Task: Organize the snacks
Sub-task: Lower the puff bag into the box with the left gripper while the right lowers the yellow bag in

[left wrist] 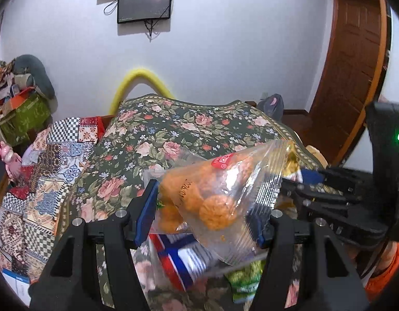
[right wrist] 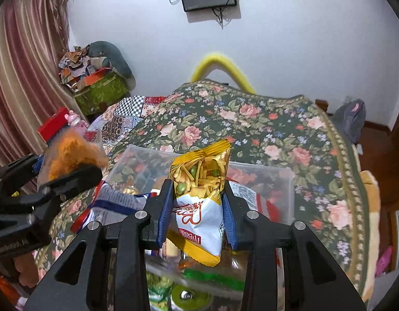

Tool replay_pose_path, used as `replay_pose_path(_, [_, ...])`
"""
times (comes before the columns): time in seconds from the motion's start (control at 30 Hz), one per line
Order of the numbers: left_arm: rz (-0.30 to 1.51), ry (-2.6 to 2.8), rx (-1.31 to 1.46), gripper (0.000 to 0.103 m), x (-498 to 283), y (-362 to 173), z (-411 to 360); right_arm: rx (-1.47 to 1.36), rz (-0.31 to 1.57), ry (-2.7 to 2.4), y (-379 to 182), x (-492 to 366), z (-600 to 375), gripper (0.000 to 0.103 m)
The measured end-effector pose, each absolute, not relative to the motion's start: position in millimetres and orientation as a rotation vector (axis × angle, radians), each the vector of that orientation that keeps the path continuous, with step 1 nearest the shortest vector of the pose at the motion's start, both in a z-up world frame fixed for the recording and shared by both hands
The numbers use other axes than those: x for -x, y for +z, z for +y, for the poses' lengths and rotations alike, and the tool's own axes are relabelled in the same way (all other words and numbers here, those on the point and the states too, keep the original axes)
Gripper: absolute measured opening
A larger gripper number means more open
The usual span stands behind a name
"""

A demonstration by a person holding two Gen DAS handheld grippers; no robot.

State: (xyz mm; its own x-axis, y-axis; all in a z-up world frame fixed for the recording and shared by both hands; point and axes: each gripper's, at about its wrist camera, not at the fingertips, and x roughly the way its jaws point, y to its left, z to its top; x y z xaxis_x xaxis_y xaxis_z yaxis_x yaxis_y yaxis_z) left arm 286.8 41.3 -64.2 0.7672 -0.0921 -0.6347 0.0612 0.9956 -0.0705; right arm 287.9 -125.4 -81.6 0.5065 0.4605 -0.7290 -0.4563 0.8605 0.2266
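My left gripper (left wrist: pixel 204 212) is shut on a clear bag of orange snack balls (left wrist: pixel 212 189) and holds it above the bed; the bag also shows at the left of the right wrist view (right wrist: pixel 72 155). My right gripper (right wrist: pixel 199 212) is shut on a yellow and white packet of sticks and green peas (right wrist: pixel 202 199), held over a clear plastic box (right wrist: pixel 285 181) with several packets inside. The right gripper shows at the right of the left wrist view (left wrist: pixel 300 176), holding the yellow packet (left wrist: pixel 292 160).
A floral blanket (right wrist: pixel 264 124) covers the bed. A red, white and blue packet (left wrist: pixel 183 256) and a green packet (left wrist: pixel 243 282) lie below. Patchwork cloth (left wrist: pixel 43 181) is at the left, a green box (right wrist: pixel 100 93) in the corner, a wooden door (left wrist: pixel 355 64) at the right.
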Motion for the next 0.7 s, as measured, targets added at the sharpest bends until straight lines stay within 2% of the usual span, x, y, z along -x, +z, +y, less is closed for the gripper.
replay_pose_path(0.43, [0.811, -0.049, 0.051, 0.062, -339, -108, 42, 0.045, 0.913, 0.567, -100, -298, -114, 0.034])
replay_pose_path(0.53, [0.81, -0.068, 0.05, 0.065, -336, -108, 42, 0.048, 0.915, 0.579, -99, -298, -118, 0.034])
replay_pose_path(0.7, [0.767, -0.079, 0.011, 0.073, -320, -94, 35, 0.049, 0.886, 0.58, -86, -285, -126, 0.042])
